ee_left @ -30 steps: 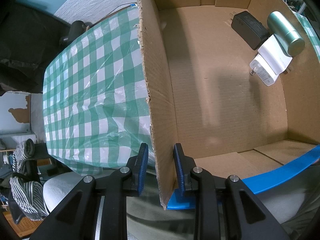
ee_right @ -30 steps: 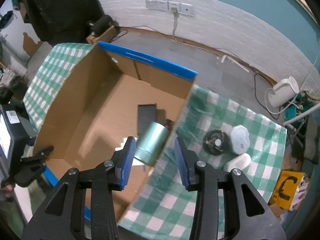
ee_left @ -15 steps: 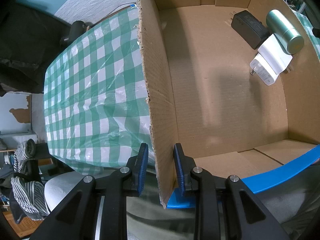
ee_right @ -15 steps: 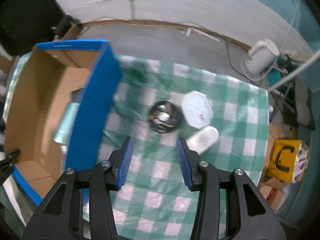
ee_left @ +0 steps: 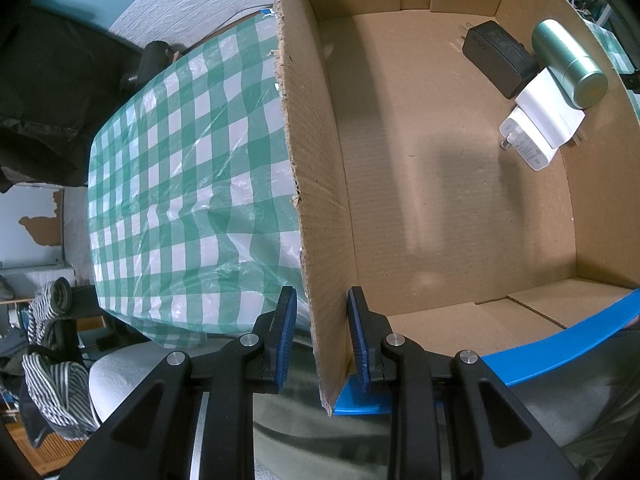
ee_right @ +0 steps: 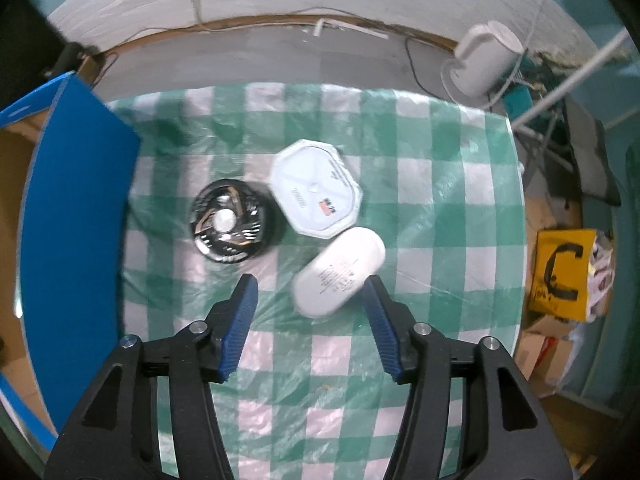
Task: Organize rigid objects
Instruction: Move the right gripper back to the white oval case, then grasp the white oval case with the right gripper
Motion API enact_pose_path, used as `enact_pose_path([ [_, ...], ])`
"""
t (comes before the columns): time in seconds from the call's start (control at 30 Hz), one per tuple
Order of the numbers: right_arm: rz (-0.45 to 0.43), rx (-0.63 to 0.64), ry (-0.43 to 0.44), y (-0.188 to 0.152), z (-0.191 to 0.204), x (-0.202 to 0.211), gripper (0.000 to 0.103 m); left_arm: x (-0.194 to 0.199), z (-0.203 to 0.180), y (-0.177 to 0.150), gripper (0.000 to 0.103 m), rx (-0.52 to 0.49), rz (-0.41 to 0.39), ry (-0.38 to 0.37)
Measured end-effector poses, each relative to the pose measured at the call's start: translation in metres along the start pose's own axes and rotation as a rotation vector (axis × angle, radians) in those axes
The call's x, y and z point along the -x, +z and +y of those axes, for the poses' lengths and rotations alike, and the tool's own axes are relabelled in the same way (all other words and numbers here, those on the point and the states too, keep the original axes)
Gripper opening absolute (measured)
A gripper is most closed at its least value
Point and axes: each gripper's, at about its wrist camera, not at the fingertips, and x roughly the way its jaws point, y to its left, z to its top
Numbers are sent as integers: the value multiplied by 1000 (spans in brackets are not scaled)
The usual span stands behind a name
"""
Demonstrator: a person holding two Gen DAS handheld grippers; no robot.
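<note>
Claw (ee_right: pixel 310 322) opening above white oval case (ee_right: pixel 339 272) on tablecloth (ee_right: pixel 440 220)

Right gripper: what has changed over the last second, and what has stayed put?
The right gripper let go of the green flask into the cardboard box, swung out over the checked table, and its jaws are opening above the white oval case. The left gripper stays clamped on the box wall; both chargers lie unmoved.

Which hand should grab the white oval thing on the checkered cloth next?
Probably the right. The right gripper hangs over the white oval case, jaws opening and empty. The left gripper is shut on the cardboard box wall, steadying it.
</note>
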Motion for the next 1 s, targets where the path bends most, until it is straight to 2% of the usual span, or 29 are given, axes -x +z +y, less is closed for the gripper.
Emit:
enact_pose_path([
  [0.3,26,-146,-23,6,-19,-29,55,0,0,0,27,0,-1,-2],
  [0.5,46,-173,-38,8,-22,-41,55,0,0,0,27,-2,0,-1],
  [0.63,60,-118,-54,9,-17,-47,51,0,0,0,27,0,-1,-1],
  [0.73,58,-47,-65,7,-11,-46,41,0,0,0,27,-2,0,1],
  [0.83,62,14,-63,5,-8,-46,41,0,0,0,27,-1,-1,0],
  [0.93,61,-3,-55,5,-7,-45,41,0,0,0,27,-1,-1,0],
  [1.0,93,-22,-43,4,-7,-50,41,0,0,0,27,-2,-1,-1],
])
